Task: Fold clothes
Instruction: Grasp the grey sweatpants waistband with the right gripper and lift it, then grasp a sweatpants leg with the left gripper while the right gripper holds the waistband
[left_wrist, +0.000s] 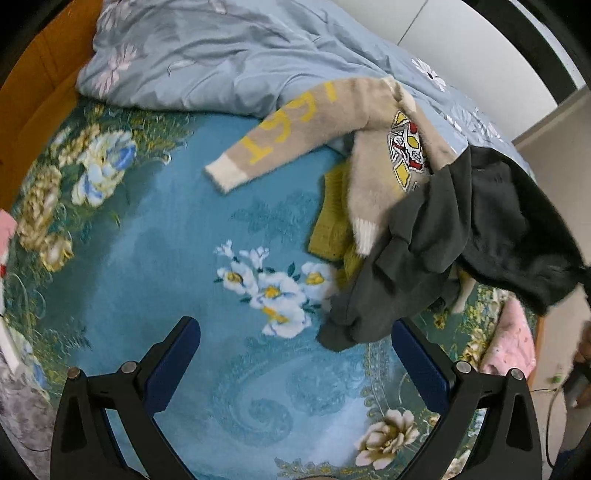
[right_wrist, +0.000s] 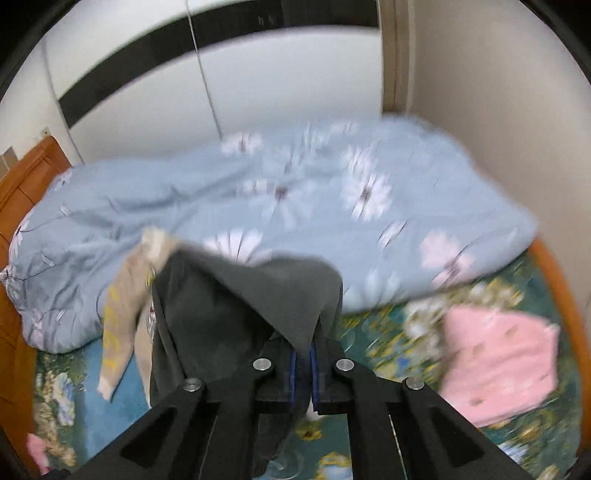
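A dark grey garment (left_wrist: 461, 236) hangs lifted over the right side of the bed, its lower end touching the blue flowered bedspread (left_wrist: 177, 236). My right gripper (right_wrist: 303, 350) is shut on a fold of this grey garment (right_wrist: 236, 306) and holds it up. A beige sweater with yellow letters (left_wrist: 332, 122) lies partly under it, on a mustard-yellow garment (left_wrist: 332, 218); the beige sweater also shows in the right wrist view (right_wrist: 122, 306). My left gripper (left_wrist: 295, 347) is open and empty above the bedspread, left of the grey garment's low end.
A rumpled light-blue flowered duvet (left_wrist: 221, 51) fills the back of the bed (right_wrist: 332, 206). A pink garment (right_wrist: 498, 365) lies at the right edge. The orange wooden bed frame (left_wrist: 33, 110) runs along the left. White wall and wardrobe stand behind.
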